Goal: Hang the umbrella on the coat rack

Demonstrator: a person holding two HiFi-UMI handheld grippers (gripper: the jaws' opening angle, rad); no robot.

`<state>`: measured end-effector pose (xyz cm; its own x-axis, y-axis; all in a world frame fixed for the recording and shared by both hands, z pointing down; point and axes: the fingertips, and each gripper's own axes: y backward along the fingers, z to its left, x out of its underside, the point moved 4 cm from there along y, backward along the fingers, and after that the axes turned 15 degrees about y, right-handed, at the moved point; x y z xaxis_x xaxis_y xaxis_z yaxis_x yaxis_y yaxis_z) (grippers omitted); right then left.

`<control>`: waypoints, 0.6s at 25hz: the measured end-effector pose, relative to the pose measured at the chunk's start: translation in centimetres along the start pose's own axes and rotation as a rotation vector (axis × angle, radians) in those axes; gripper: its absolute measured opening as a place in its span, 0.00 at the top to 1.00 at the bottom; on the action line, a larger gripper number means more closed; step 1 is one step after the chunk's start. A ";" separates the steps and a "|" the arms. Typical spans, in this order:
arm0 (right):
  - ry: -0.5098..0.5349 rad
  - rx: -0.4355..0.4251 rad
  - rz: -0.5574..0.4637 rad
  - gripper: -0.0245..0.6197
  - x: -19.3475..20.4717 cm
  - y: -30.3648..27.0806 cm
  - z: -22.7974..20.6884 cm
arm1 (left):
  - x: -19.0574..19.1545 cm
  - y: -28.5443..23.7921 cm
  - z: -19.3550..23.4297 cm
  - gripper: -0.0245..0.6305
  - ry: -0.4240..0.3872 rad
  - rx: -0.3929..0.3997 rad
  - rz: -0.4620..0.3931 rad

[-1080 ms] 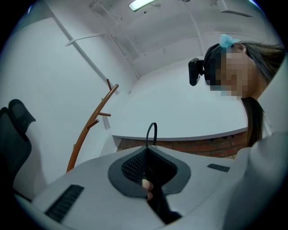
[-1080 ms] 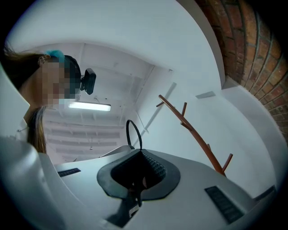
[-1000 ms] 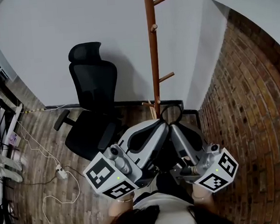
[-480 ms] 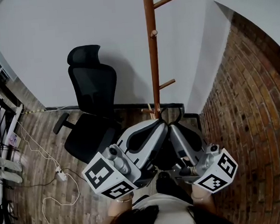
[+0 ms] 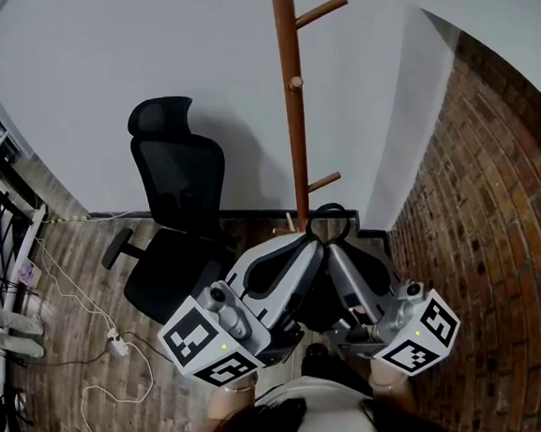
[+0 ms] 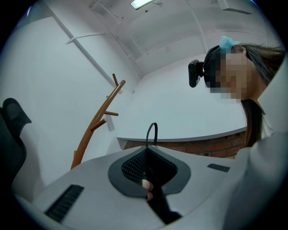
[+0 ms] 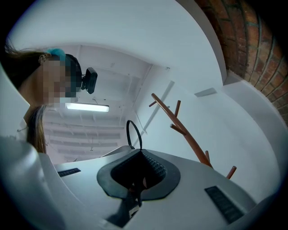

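While you stand facing the coat rack (image 5: 292,114), both tongs meet tip to tip low in the head view, just short of the rack's foot; your left tongs (image 5: 309,242) and right tongs (image 5: 331,245) angle inward toward each other, and the dark folded umbrella (image 5: 317,300) runs down between them toward your body. Seen from the left gripper view, the left tongs (image 6: 146,149) are closed hard on the umbrella (image 6: 157,202), with no gap showing between the jaws; the right gripper view shows the right tongs (image 7: 137,153) pinched on it the same way. Past the tips of both tongs the umbrella's black strap loop (image 5: 330,208) stands free; it sits just beside the rack's pole near the floor and hangs on no peg.

The rack is a brown wooden pole with short pegs (image 5: 320,10) angling off it; it stands on the wooden floor (image 5: 78,274) in the corner where the white wall (image 5: 97,66) meets the brick wall (image 5: 480,239). To the rack's left a black office chair (image 5: 180,199) stands on the floor against the white wall; a pale cable (image 5: 90,301) trails along the floor's left edge. You are holding the umbrella well below the upper pegs.
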<state>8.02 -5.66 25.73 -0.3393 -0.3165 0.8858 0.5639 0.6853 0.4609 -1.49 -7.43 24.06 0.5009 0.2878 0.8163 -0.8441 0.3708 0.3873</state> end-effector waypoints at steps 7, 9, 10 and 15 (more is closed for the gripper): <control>-0.006 -0.014 0.006 0.91 0.4 -1.5 -2.4 | -0.5 -1.7 2.1 0.95 0.001 -0.008 -0.010; -0.007 -0.021 0.007 0.91 0.4 -1.6 -2.7 | -0.5 -1.9 2.4 0.95 0.001 -0.009 -0.015; -0.006 -0.025 0.007 0.91 0.4 -1.7 -2.7 | -0.5 -1.9 2.4 0.95 0.000 -0.010 -0.018; 0.006 -0.044 0.009 0.91 0.3 -1.9 -3.1 | -0.6 -2.2 2.5 0.95 -0.007 -0.007 -0.035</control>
<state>9.18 -9.05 25.27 -0.3297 -0.3148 0.8901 0.5997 0.6583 0.4550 -0.45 -10.61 23.81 0.5283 0.2684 0.8055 -0.8251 0.3863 0.4124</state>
